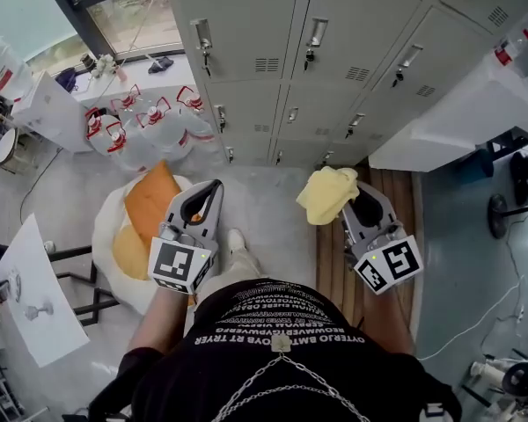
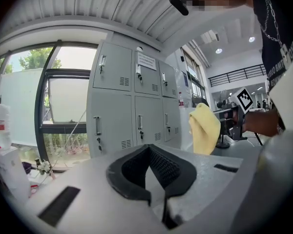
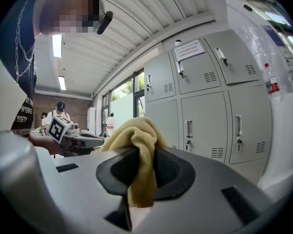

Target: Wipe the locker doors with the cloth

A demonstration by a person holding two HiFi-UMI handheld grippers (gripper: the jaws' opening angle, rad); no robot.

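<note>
- Cloth (image 1: pixel 327 194) clamped in right gripper (image 1: pixel 359 202) jaws, bunched up, not touching locker doors (image 1: pixel 273 25).
- Left gripper (image 1: pixel 211 190) jaws pressed together, nothing between them.

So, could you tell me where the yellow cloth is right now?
In the head view the yellow cloth is right of centre, pinched in the right tool, short of the grey lockers.

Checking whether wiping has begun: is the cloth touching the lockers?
Apart. The right gripper view shows the cloth bunched between the jaws, with the lockers standing well beyond it, whole doors in sight.
</note>
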